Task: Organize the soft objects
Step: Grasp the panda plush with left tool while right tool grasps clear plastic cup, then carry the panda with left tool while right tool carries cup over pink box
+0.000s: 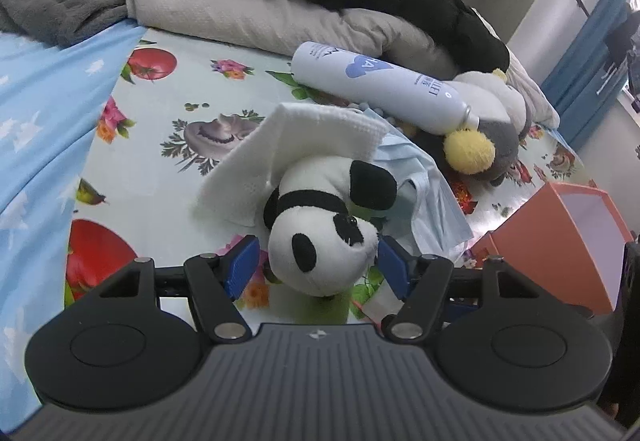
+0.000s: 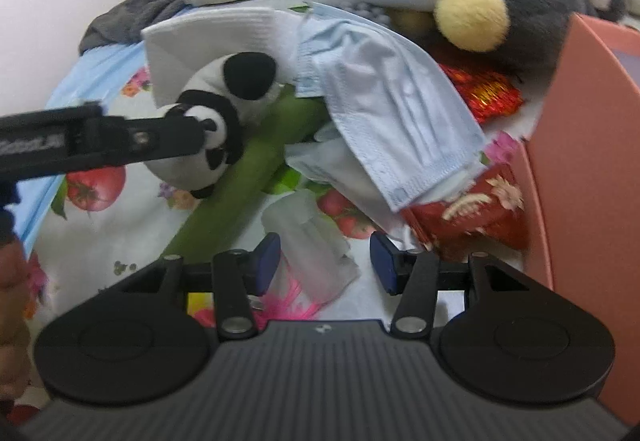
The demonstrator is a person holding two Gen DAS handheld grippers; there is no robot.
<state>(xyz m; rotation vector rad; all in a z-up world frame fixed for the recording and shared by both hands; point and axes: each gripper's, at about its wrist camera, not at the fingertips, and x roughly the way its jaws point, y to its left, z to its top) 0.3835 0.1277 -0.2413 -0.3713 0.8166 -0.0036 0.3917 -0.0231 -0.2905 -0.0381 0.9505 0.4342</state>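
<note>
The left gripper brackets the panda plush's head on the fruit-print sheet, blue pads spread wide, contact unclear. The right gripper gapes over a translucent wrapper. An orange box crowds the right edge. The spray bottle's lettering is illegible.

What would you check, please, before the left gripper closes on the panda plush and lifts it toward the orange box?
1. Left gripper open with the panda plush head between the fingers: ok.
2. Pads actually touching the plush: cannot tell; small gaps show on both sides.
3. Plush free to lift: not ok; the white cloth drapes over its body and the blue face mask lies against it.
4. Green stick under the plush attached or loose: cannot tell.
5. Orange box open and within view on the right: ok.
6. Right gripper open and clear of the plush: ok.
</note>
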